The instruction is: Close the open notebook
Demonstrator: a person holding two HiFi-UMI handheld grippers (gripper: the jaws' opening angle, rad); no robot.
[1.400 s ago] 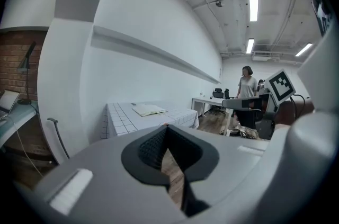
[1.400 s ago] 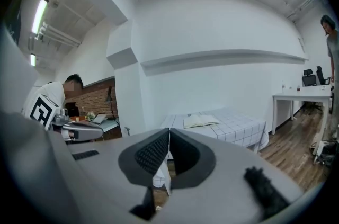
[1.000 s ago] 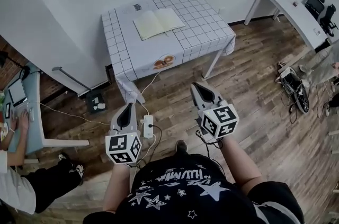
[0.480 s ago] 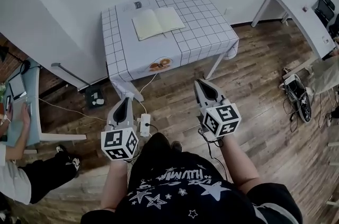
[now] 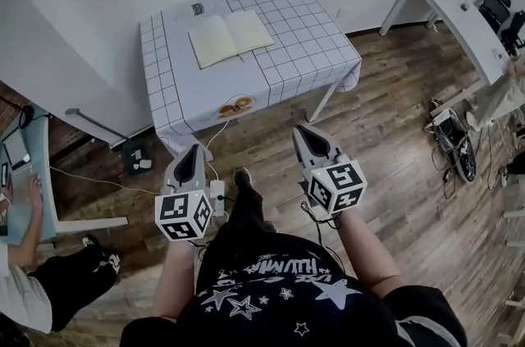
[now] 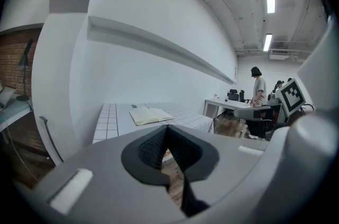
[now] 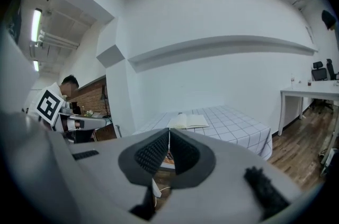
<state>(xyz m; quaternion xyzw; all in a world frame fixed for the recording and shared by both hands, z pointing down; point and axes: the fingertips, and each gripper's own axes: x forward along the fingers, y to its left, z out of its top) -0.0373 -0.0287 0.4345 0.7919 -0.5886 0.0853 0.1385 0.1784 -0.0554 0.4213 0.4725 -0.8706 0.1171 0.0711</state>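
An open notebook (image 5: 230,38) with cream pages lies flat on a table under a white grid-pattern cloth (image 5: 303,42), far ahead of me. My left gripper (image 5: 194,148) and right gripper (image 5: 300,130) hang over the wooden floor, short of the table's near edge, both pointing toward it. Each is shut, its jaws meeting at the tips with nothing between them. The left gripper view shows the notebook (image 6: 151,115) beyond the closed left gripper (image 6: 167,127). From the right gripper (image 7: 169,131) the same notebook (image 7: 188,122) lies straight ahead on the cloth.
A white power strip (image 5: 217,198) with cables lies on the floor between the grippers. A white desk (image 5: 451,9) stands at the right, with gear and cables (image 5: 451,136) on the floor beside it. A person (image 5: 25,288) sits at a desk on the left.
Both grippers have moved forward toward the table as the person stepped ahead, a leg now showing between them. Both stay shut. The notebook has not moved.
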